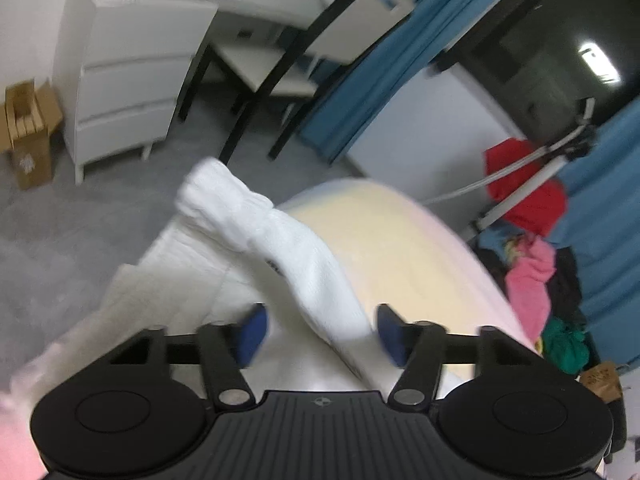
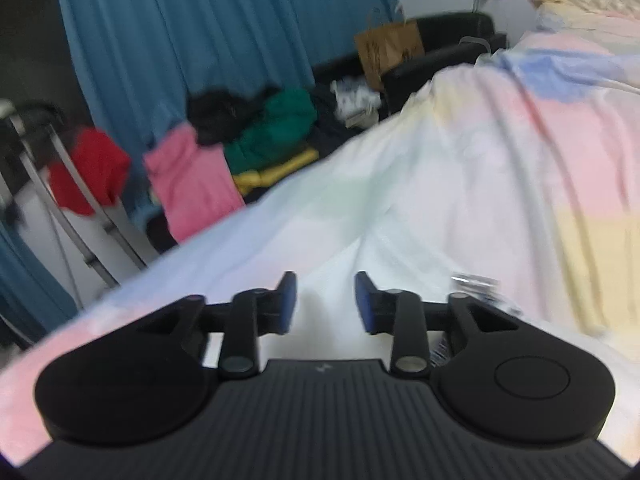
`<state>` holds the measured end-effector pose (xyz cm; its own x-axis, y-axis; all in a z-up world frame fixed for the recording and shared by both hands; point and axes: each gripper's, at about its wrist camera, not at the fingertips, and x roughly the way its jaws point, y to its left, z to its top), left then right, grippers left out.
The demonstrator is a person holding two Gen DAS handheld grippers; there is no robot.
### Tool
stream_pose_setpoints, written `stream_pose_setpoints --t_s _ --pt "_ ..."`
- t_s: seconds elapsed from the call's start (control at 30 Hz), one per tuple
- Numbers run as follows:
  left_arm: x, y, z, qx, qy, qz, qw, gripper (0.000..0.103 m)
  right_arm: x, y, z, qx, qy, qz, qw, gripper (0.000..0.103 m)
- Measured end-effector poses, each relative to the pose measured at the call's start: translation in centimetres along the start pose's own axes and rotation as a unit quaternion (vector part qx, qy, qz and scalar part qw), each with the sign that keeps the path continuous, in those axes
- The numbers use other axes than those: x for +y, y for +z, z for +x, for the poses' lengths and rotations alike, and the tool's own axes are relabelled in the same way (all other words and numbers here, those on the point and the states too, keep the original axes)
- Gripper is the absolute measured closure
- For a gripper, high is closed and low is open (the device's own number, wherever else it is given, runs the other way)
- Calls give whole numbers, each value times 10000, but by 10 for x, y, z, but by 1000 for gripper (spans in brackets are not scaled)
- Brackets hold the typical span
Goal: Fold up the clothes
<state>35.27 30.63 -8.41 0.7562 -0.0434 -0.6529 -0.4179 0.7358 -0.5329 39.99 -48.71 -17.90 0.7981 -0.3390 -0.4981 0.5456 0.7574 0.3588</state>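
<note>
White knitted garment (image 1: 280,248) lies on the bed (image 1: 400,232), centre frame, its sleeve laid across — left gripper (image 1: 320,332) and right gripper (image 2: 326,304) both gape, empty; folding looks barely begun.

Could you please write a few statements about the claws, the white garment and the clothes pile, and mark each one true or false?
1. The left claw has its jaws spread, with the white garment lying between them. True.
2. The right claw is clamped shut on a red shirt. False: its jaws stand apart over white fabric, and the red garment hangs far off on a stand.
3. A pink garment lies in the clothes pile beside the bed. True.
4. The curtains are yellow. False: they are blue.
5. A cardboard box stands beside the white drawer unit. True.
</note>
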Motion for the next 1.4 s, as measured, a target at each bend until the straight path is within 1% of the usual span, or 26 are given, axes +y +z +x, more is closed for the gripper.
stream_pose_setpoints --t_s 0.03,0.1,0.17,0.23,0.33,0.37,0.43,0.5,0.53,0.6,0.67,0.7,0.73,0.77,0.83,0.87,0.9,0.93,1.0,1.03,1.07,1.17,1.2,1.27,1.33,1.4 --pt "1 -7 -12 -55 -42 5 10000 22 -6 -4 -15 -79 40 79 9999 51" --pt "2 -20 -37 -161 -132 5 9998 21 -18 -15 -48 -167 129 271 9994 43" --pt "14 -41 -59 -117 -327 -374 9987 17 -32 -28 -75 -124 256 539 9981 42" --pt "29 -63 -75 15 -470 -832 9954 11 -47 -41 -96 52 387 919 9950 39" --pt "53 -98 -93 244 -627 -1555 9855 10 -69 -61 -113 629 686 1535 9838 38" --pt "63 -107 -95 351 -655 -1803 9808 10 -76 -67 -116 886 785 1711 9781 38" --pt "78 -119 -93 776 -648 -2342 9669 10 -85 -78 -115 1499 937 1964 9645 38" --pt "89 -130 -92 818 -606 -2655 9587 10 -90 -89 -109 1991 1078 2139 9503 38" --pt "92 -132 -88 818 -588 -2698 9576 10 -91 -94 -103 2184 1188 2204 9432 38" --pt "93 -133 -77 788 -728 -2718 9564 10 -90 -102 -88 2415 1501 2318 9303 38" --pt "94 -131 -64 622 -941 -2727 9555 11 -87 -108 -75 2361 1577 2388 9286 40" --pt "95 -128 -58 522 -944 -2693 9570 16 -86 -110 -69 2268 1564 2404 9308 40" --pt "95 -125 -52 422 -946 -2660 9584 23 -86 -110 -64 2102 1528 2416 9349 40" --pt "96 -120 -47 304 -916 -2622 9602 28 -86 -109 -59 1913 1468 2464 9387 40" --pt "99 -114 -39 51 -816 -2513 9644 43 -87 -105 -49 1487 1272 2661 9439 40" --pt "102 -110 -35 -61 -764 -2449 9665 49 -88 -101 -43 1306 1181 2720 9460 40" --pt "104 -106 -31 -167 -712 -2387 9683 63 -88 -97 -38 1115 1090 2721 9496 41" --pt "105 -105 -28 -197 -665 -2362 9692 75 -88 -93 -32 950 994 2674 9537 43" --pt "114 -103 -23 -246 -747 -2488 9654 82 -84 -85 -18 701 783 2441 9640 54" --pt "117 -102 -21 -271 -787 -2549 9634 85 -83 -81 -12 569 682 2371 9674 56" --pt "114 -97 -21 -319 -819 -2590 9619 86 -83 -79 -7 451 616 2404 9677 62" --pt "105 -95 -30 -650 -865 -2334 9663 90 -89 -74 6 215 551 2673 9618 83" --pt "98 -93 -33 -820 -971 -2218 9668 91 -94 -74 6 148 567 2799 9583 86" --pt "92 -91 -43 -1033 -1185 -2123 9645 91 -95 -72 2 72 575 2866 9563 88" --pt "93 -91 -53 -1073 -1360 -2265 9585 91 -93 -68 -5 -7 563 2777 9590 89" --pt "97 -93 -66 -1053 -1365 -2289 9581 92 -94 -64 -17 -48 602 2628 9629 89"
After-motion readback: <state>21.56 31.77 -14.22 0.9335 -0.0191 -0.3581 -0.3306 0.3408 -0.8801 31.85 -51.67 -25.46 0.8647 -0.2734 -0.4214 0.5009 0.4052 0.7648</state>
